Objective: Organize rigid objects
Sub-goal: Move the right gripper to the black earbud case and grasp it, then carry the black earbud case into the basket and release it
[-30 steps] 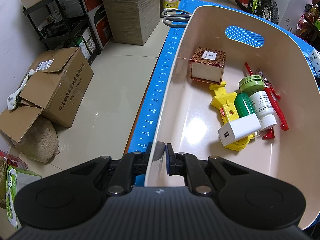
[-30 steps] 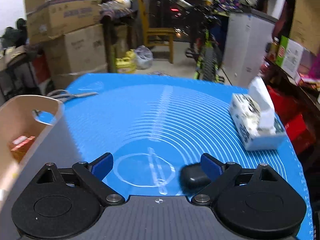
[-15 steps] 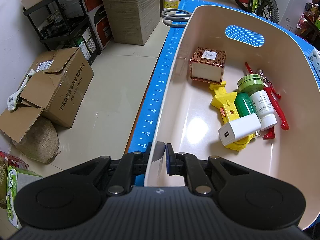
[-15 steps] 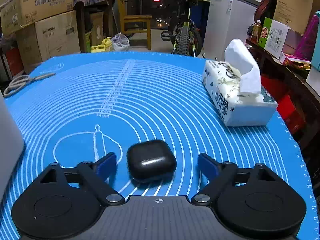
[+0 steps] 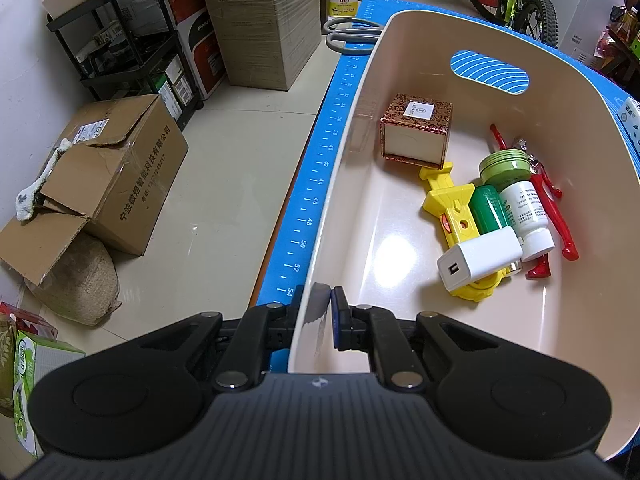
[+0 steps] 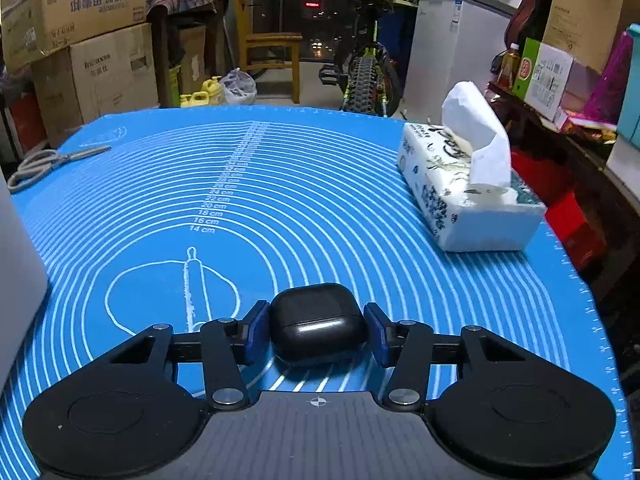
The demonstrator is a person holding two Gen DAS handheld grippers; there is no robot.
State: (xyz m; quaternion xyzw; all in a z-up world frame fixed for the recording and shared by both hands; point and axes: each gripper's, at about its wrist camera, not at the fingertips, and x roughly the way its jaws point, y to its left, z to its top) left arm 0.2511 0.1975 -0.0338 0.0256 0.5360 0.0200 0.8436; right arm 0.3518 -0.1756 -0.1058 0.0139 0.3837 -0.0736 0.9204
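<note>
A: What do the left tongs (image 5: 325,312) hold?
B: They pinch the near rim of the cream plastic tub (image 5: 580,136) on the counter.
A: And the right tongs (image 6: 317,332)?
B: Closed against both sides of the glossy black earbud case (image 6: 316,322), which sits on the blue silicone mat (image 6: 280,184).

A black earbud case (image 6: 318,322) with rounded corners and closed lid lies flat on the blue mat, low in the middle of the right wrist frame. A beige basin (image 5: 592,152) fills the right half of the left wrist frame; a patterned box (image 5: 416,130), a white charger (image 5: 478,258) and bottles lie inside.
</note>
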